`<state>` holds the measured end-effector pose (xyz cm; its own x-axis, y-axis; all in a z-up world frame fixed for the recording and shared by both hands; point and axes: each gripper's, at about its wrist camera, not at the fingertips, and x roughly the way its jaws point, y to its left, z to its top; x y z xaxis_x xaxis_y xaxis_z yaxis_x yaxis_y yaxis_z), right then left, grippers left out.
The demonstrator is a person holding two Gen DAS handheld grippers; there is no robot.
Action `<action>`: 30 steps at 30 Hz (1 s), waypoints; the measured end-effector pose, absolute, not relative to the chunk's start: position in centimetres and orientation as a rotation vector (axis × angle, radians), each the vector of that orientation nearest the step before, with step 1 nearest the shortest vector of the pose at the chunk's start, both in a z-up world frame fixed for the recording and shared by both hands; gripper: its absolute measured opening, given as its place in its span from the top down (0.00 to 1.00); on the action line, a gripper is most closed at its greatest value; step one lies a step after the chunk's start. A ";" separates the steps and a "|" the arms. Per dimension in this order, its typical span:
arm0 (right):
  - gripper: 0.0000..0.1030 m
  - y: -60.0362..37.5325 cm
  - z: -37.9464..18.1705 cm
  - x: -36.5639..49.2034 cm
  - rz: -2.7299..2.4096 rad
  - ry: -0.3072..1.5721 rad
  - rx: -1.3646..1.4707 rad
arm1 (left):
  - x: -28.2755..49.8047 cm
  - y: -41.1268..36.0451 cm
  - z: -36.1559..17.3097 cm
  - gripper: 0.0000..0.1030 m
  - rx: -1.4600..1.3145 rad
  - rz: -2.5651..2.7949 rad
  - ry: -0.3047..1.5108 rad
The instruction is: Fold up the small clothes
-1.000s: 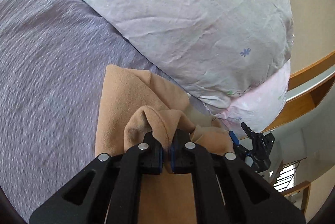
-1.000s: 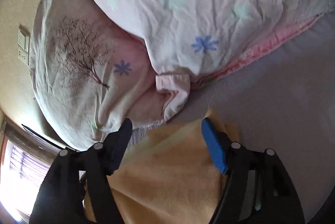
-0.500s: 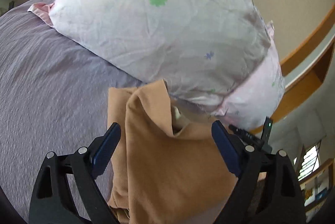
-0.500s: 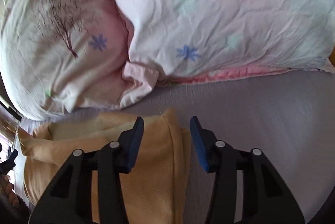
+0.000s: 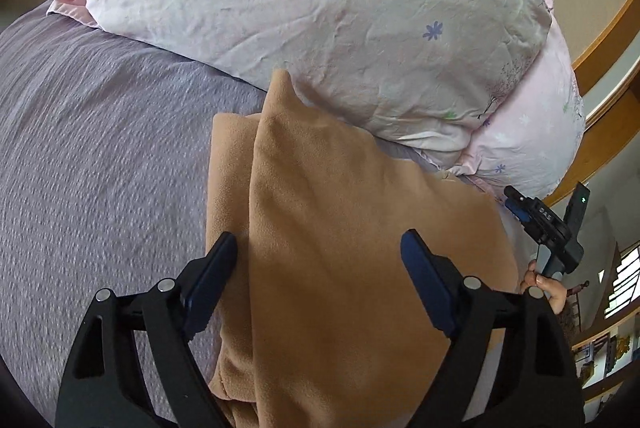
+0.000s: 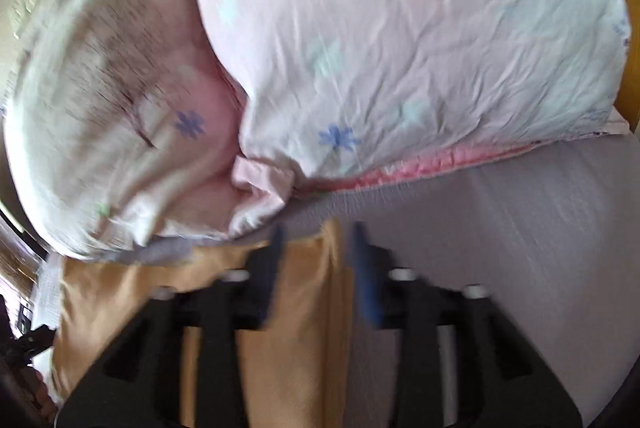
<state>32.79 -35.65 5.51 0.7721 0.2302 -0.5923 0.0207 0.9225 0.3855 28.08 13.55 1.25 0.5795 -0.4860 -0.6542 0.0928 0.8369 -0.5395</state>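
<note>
A tan fleece garment (image 5: 340,228) lies folded in layers on the purple bedspread (image 5: 100,156), its far corner against the pillows. My left gripper (image 5: 320,260) is open wide above it and holds nothing. In the blurred right wrist view the same garment (image 6: 304,328) lies below my right gripper (image 6: 316,256), whose jaws stand partly open around the garment's right edge without pinching it. The right gripper also shows in the left wrist view (image 5: 540,224), at the garment's far right side.
Two floral pillows (image 5: 340,8) (image 6: 400,40) are stacked right behind the garment. A wooden headboard (image 5: 600,48) and a wall lie beyond. The purple bedspread (image 6: 520,228) stretches to the right of the garment.
My left gripper opened, let go of the pinched fold and drew back; the fold now lies flat. My right gripper narrowed and shifted to the garment's right edge.
</note>
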 end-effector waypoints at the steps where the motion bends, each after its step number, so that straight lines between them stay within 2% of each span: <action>1: 0.38 -35.6 6.1 31.8 0.173 0.671 0.404 | 27.8 13.9 1.4 0.17 -0.494 -0.351 0.890; 5: 0.33 -34.5 5.8 29.6 0.349 0.764 0.430 | 26.7 15.4 2.0 0.17 -0.525 -0.334 0.882; 9: 0.24 -31.8 2.6 29.3 0.302 0.933 0.289 | 26.0 15.3 1.4 0.17 -0.529 -0.307 0.933; 13: 0.23 -32.4 3.8 27.4 0.373 0.755 0.377 | 24.8 14.9 0.7 0.17 -0.505 -0.271 0.994; 15: 0.17 -34.0 4.3 26.8 0.408 0.644 0.487 | 24.1 14.8 0.6 0.17 -0.491 -0.258 1.005; 16: 0.14 -34.6 4.5 26.8 0.406 0.624 0.514 | 23.8 14.6 0.6 0.17 -0.480 -0.252 1.012; 20: 0.13 -36.3 4.1 27.1 0.402 0.597 0.599 | 23.6 13.4 0.6 0.17 -0.437 -0.209 0.997; 21: 0.13 -36.5 3.8 27.6 0.403 0.606 0.623 | 23.8 13.1 0.5 0.28 -0.442 -0.208 0.991; 22: 0.13 -37.0 3.8 27.4 0.411 0.612 0.649 | 24.0 13.0 0.4 0.31 -0.460 -0.209 0.986; 24: 0.13 -37.0 3.5 27.7 0.426 0.605 0.675 | 24.5 13.0 0.1 0.48 -0.502 -0.209 0.990; 25: 0.13 -37.2 3.3 27.8 0.430 0.598 0.677 | 24.5 13.3 0.0 0.52 -0.520 -0.204 0.980; 26: 0.13 -37.3 3.4 27.6 0.434 0.592 0.680 | 24.8 13.6 -0.4 0.69 -0.558 -0.221 0.991; 28: 0.13 -37.3 3.4 27.8 0.445 0.579 0.690 | 24.8 14.4 -1.2 0.78 -0.656 -0.255 0.993; 30: 0.13 -37.6 3.6 27.8 0.449 0.562 0.703 | 24.7 15.3 -1.2 0.81 -0.763 -0.321 0.981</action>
